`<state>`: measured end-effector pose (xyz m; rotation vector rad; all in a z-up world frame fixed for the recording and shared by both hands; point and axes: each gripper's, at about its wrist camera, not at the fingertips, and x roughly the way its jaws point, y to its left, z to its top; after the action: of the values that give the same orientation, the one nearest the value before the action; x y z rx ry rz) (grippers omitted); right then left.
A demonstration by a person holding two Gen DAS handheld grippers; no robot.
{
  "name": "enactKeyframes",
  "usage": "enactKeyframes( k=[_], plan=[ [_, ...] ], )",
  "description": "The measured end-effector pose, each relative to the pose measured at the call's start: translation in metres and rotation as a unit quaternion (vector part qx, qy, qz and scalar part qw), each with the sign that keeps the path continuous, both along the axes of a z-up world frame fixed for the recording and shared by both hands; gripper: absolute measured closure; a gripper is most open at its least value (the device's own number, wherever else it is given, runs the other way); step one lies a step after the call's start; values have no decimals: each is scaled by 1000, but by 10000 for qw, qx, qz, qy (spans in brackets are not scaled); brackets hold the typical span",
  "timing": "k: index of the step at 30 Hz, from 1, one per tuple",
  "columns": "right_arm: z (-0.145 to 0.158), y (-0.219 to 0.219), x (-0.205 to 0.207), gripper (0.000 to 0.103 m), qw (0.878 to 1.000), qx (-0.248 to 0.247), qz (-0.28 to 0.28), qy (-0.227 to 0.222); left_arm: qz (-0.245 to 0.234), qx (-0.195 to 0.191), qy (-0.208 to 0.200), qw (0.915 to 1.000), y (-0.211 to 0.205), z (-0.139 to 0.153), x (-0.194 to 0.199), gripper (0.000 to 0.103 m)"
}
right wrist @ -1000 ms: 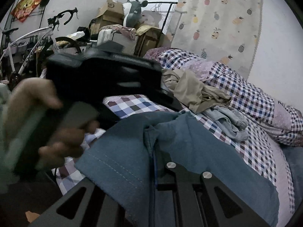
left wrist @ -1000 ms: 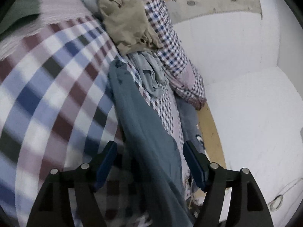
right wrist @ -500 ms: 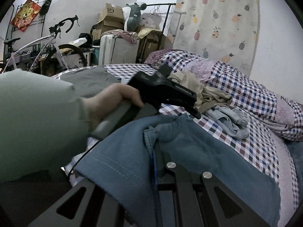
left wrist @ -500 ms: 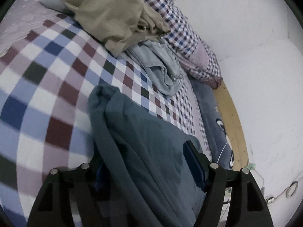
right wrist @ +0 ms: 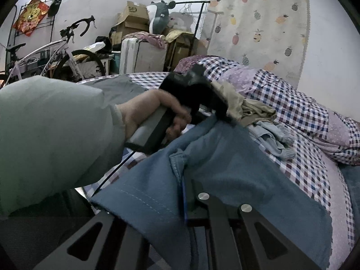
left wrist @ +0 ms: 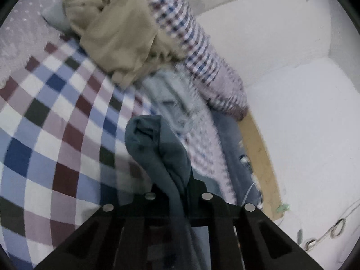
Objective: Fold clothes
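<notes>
A blue garment (right wrist: 236, 171) lies spread over the checked bedsheet (left wrist: 45, 135). My right gripper (right wrist: 187, 189) is shut on a bunched fold of it close to the camera. My left gripper (left wrist: 177, 180) is shut on another raised edge of the same blue garment (left wrist: 157, 144). In the right wrist view, a hand (right wrist: 153, 112) in a pale green sleeve (right wrist: 56, 130) holds the left gripper (right wrist: 221, 113) at the cloth's far edge. Beyond lie a crumpled khaki garment (left wrist: 117, 33) and a light grey-blue garment (left wrist: 173, 103).
A checked duvet (right wrist: 303, 117) is heaped along the bed's far side. A wooden bed edge (left wrist: 261, 155) runs beside the white wall (left wrist: 292, 90). A bicycle (right wrist: 67, 51), cardboard boxes (right wrist: 132, 20) and a pineapple-print curtain (right wrist: 258, 22) stand behind the bed.
My left gripper, open earlier, has moved in over the blue garment's edge and shut on it. The right gripper has kept its hold.
</notes>
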<state>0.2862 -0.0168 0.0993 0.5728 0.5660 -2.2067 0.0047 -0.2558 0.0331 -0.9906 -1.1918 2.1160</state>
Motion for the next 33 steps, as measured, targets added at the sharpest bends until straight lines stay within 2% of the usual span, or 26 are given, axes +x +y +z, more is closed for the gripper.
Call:
enactKeyframes(
  k=[4, 9, 11, 16, 23, 30, 33],
  plan=[
    [11, -15, 11, 99, 9997, -152, 203, -32, 195, 165, 390, 9989, -17, 32, 18, 97],
    [35, -35, 30, 99, 9963, -688, 513, -58, 457, 453, 1131, 9915, -52, 79, 51, 96],
    [29, -45, 26, 99, 9945, -849, 526, -307, 567, 346, 1064, 9921, -65, 73, 53, 96],
    [6, -42, 6, 99, 9907, -1022, 302, -844, 856, 59, 174, 9962, -74, 34, 37, 96],
    [6, 8, -8, 99, 9854, -1258, -139, -1142, 565, -179, 432, 9973, -39, 64, 26, 96],
    [11, 82, -9, 99, 9791, -1429, -705, -1264, 71, -387, 547, 9977, 43, 89, 18, 96],
    [13, 116, -5, 99, 9745, -1553, -1016, -1262, -109, -600, 517, 9968, 82, 94, 12, 96]
  ],
)
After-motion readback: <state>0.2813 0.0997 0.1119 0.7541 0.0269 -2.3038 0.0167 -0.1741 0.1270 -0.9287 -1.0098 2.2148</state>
